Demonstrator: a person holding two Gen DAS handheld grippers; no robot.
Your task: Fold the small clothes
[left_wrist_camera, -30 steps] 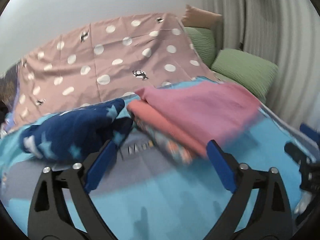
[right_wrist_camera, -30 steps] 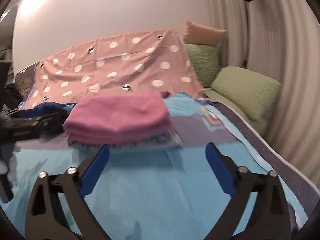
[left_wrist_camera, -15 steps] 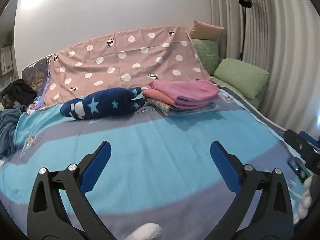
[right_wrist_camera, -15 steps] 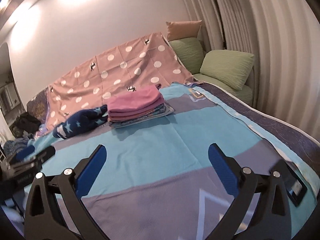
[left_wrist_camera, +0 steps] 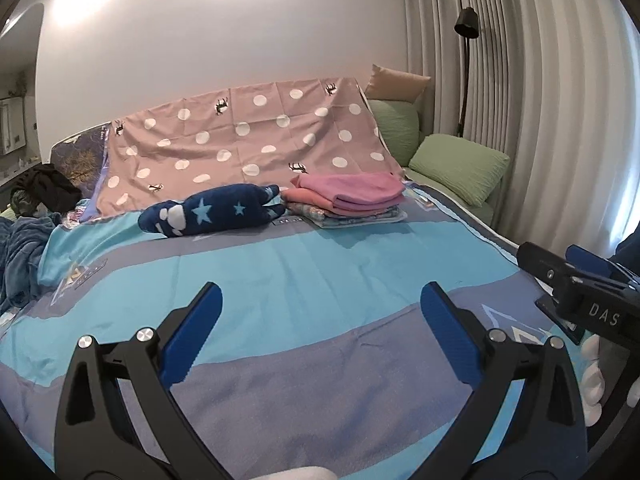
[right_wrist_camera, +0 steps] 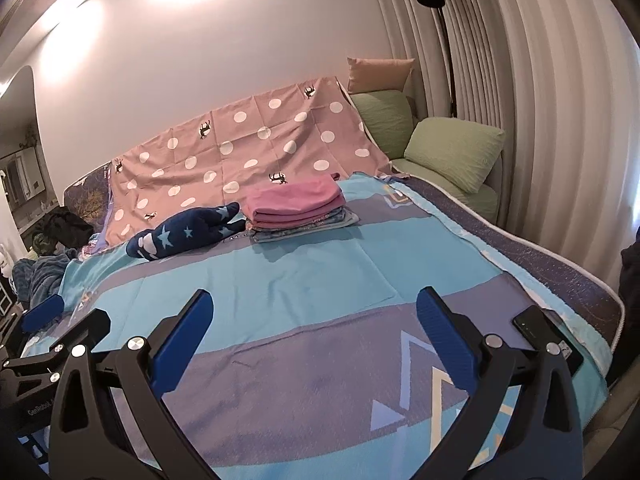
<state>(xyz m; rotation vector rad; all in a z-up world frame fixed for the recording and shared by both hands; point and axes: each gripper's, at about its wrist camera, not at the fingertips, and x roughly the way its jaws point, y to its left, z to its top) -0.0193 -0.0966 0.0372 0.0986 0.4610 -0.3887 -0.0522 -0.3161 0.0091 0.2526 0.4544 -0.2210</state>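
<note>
A stack of folded clothes (left_wrist_camera: 352,198) with a pink piece on top lies at the far side of the bed; it also shows in the right wrist view (right_wrist_camera: 298,208). A navy garment with light stars (left_wrist_camera: 212,216) lies bunched to its left, also seen in the right wrist view (right_wrist_camera: 184,234). My left gripper (left_wrist_camera: 320,332) is open and empty, held above the blue and grey bedspread (left_wrist_camera: 304,280), far from the clothes. My right gripper (right_wrist_camera: 312,334) is open and empty too, near the bed's front.
A pink dotted sheet (left_wrist_camera: 248,144) drapes the headboard. Green pillows (left_wrist_camera: 460,164) and a floor lamp (left_wrist_camera: 466,24) stand at the right by the curtain. A black phone (right_wrist_camera: 548,336) lies near the bed's right edge. Dark clothes and a blue blanket (left_wrist_camera: 20,256) lie at the left.
Both grippers have pulled back from the folded stack toward the bed's front edge and risen. The stack and navy garment now lie far off. Both stay open.
</note>
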